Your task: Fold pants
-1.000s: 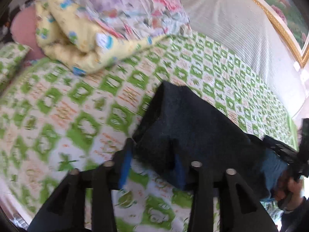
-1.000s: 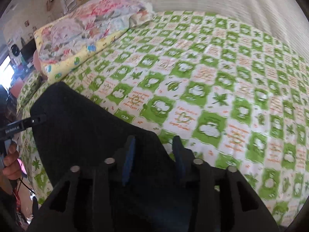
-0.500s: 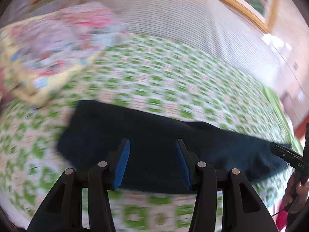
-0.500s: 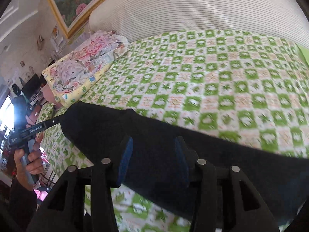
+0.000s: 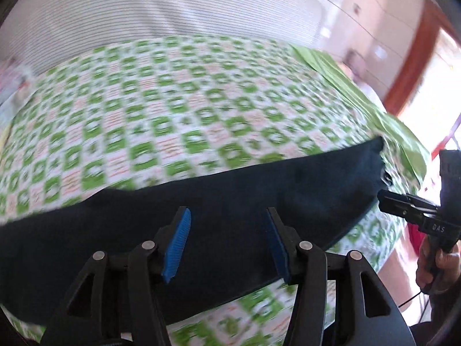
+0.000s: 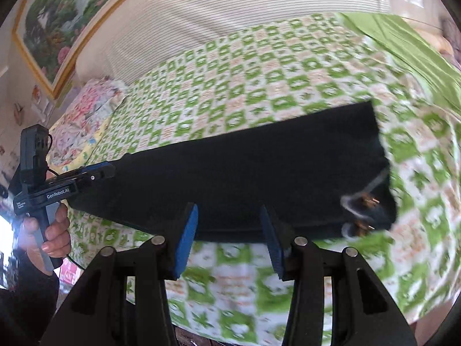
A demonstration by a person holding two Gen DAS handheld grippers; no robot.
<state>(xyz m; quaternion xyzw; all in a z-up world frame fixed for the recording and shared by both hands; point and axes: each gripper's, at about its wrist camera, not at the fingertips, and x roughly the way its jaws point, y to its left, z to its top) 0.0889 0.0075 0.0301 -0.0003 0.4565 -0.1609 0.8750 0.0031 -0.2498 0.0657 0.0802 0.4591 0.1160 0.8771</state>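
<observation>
Dark pants [image 5: 230,225] laid long across green-checked bed [image 5: 173,109], left gripper [image 5: 227,242] wide open above them, right gripper [image 6: 227,239] wide open, both holding nothing.

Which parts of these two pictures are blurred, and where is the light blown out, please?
Left wrist view: the checked bedspread is smeared by motion while the left tongs stay sharp, and the doorway on the right glares white. Right wrist view: the bedspread's right side blurs, as do the drawstrings of the pants.
</observation>
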